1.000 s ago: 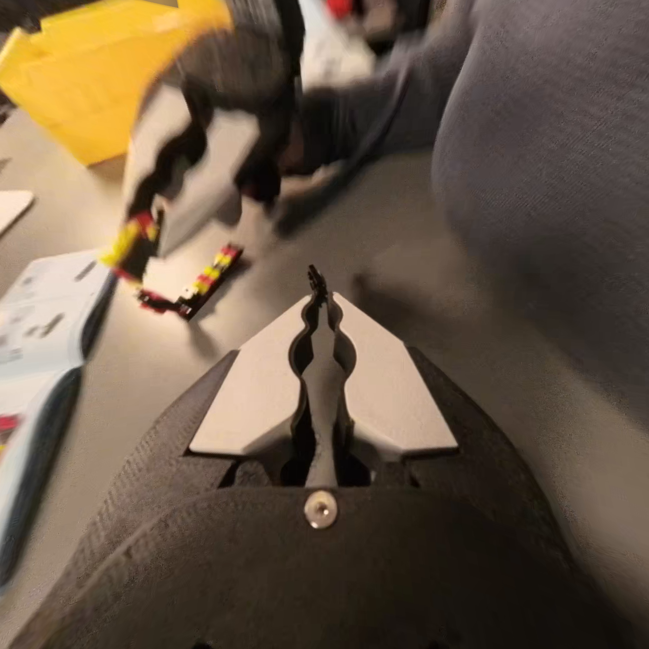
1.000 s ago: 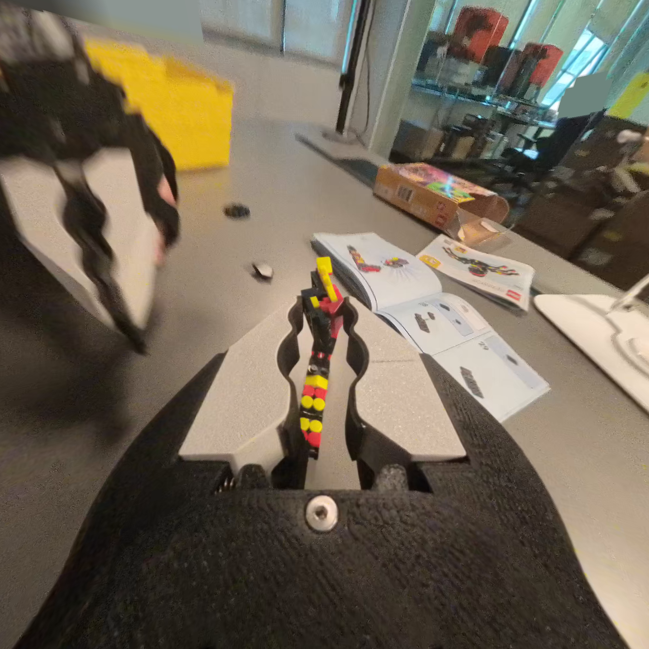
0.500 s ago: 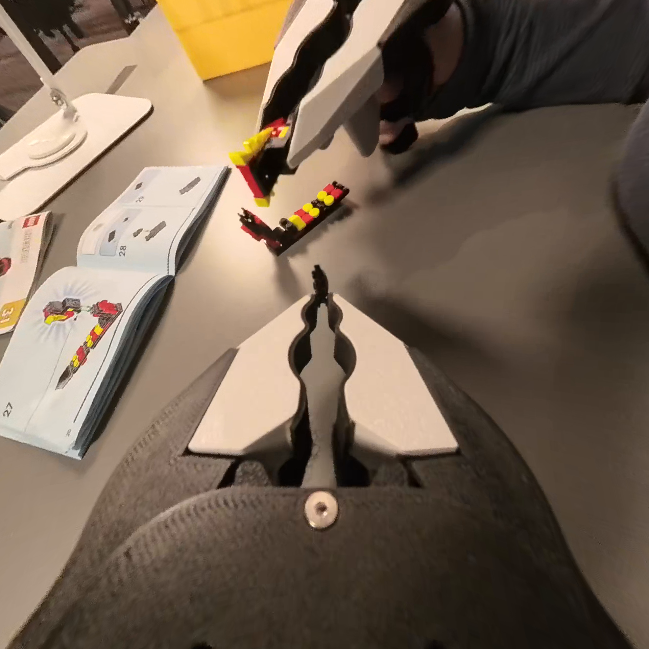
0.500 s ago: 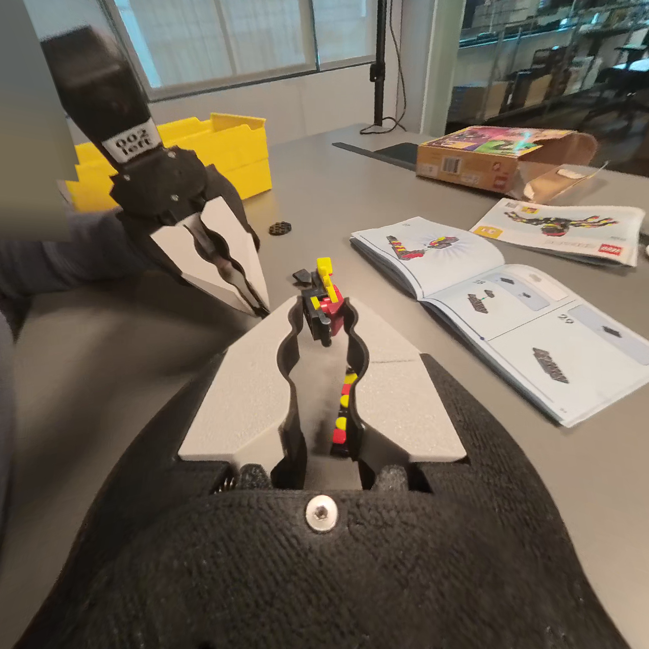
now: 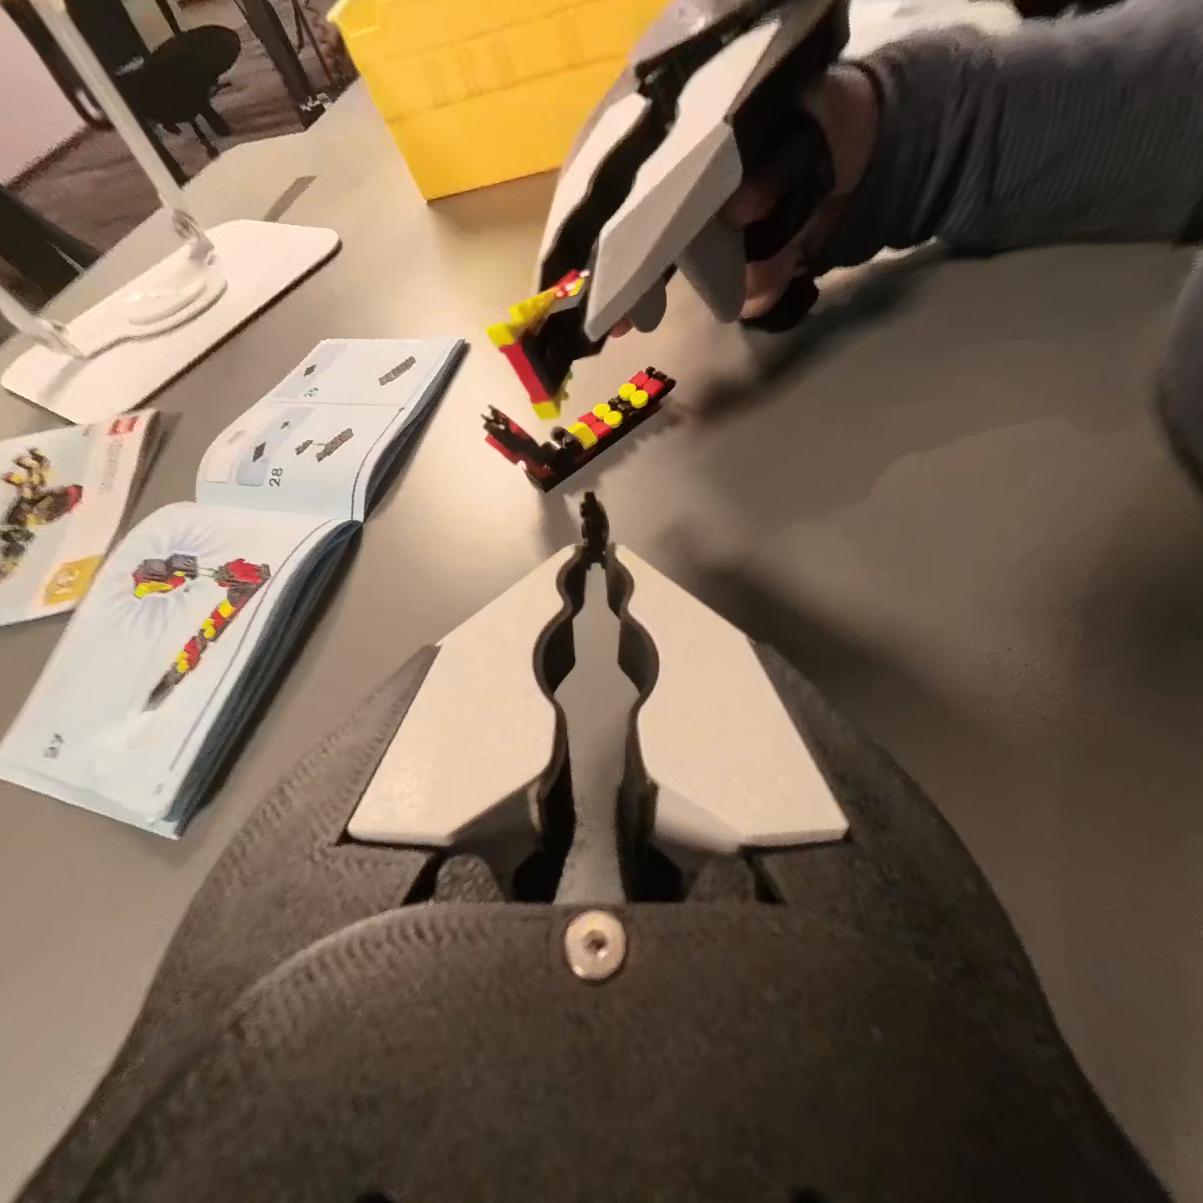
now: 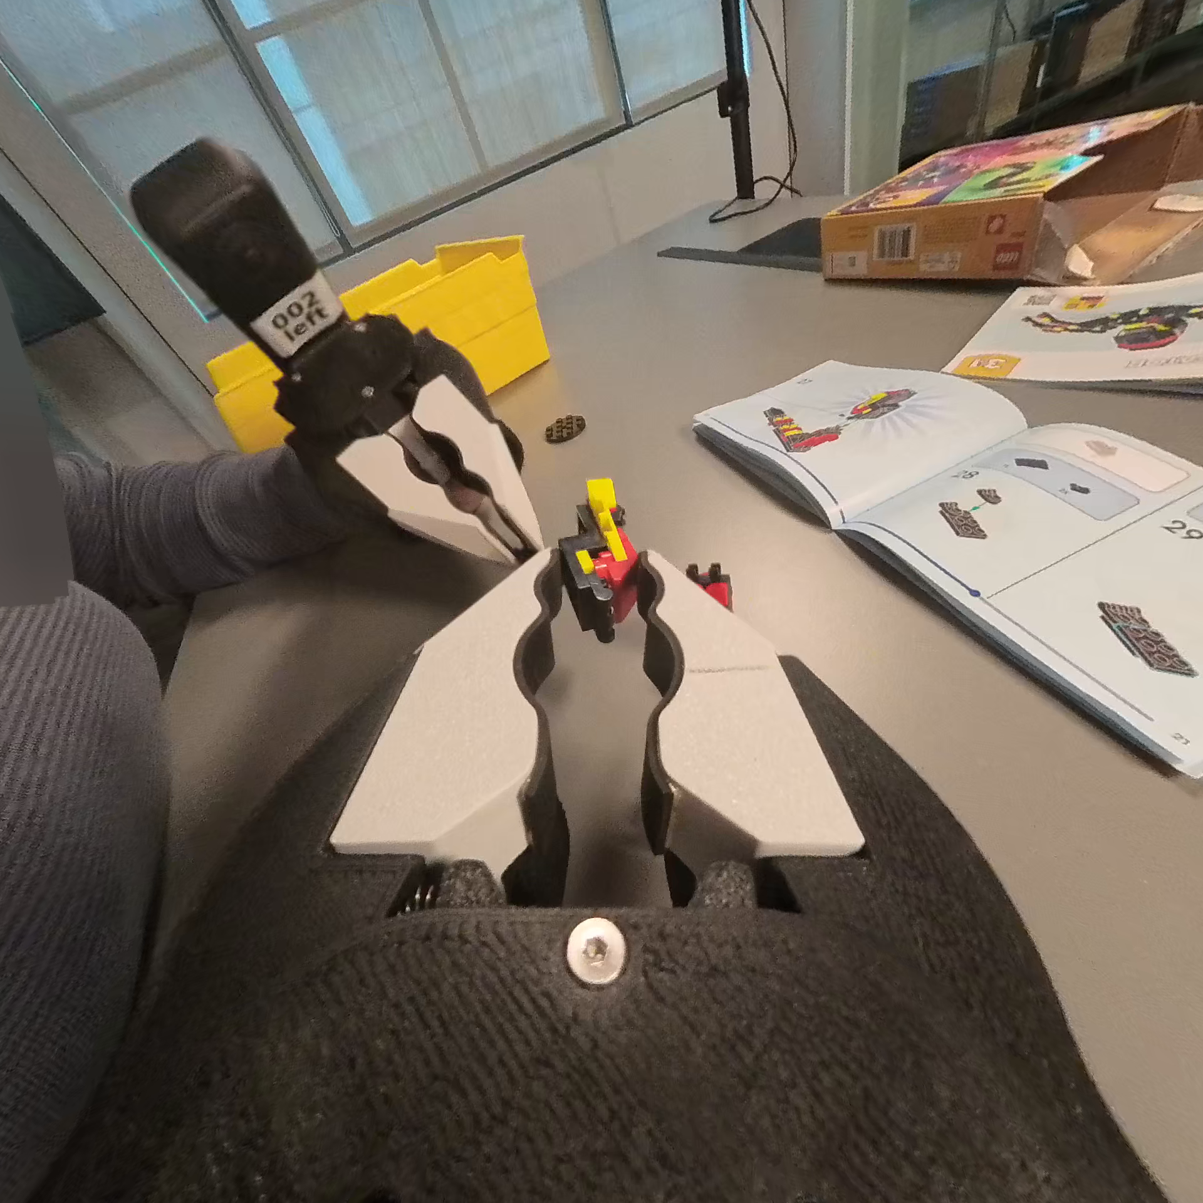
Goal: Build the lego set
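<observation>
My left gripper (image 5: 594, 553) is shut on a small black piece (image 5: 591, 524) that sticks out past its tips. Just ahead of it a long black, red and yellow assembly (image 5: 579, 429) lies on the grey table. My right gripper (image 6: 599, 566) is shut on a short red, yellow and black assembly (image 6: 602, 563). In the left wrist view it (image 5: 586, 312) hangs tilted just above the far end of the long assembly. In the right wrist view the left gripper (image 6: 456, 469) points down, its tips close beside my right gripper's left fingertip. Only a red end of the long assembly (image 6: 711, 581) shows there.
An open instruction booklet (image 5: 215, 573) lies left of the assemblies, a second booklet (image 5: 58, 501) beyond it. A yellow bin (image 5: 495, 84) and a white stand base (image 5: 163, 306) sit at the back. A black round plate (image 6: 565, 428) and an open box (image 6: 976, 215) lie farther off.
My left gripper has moved closer to the long assembly. My right gripper has shifted so the long assembly no longer shows between its fingers. Both grips are unchanged.
</observation>
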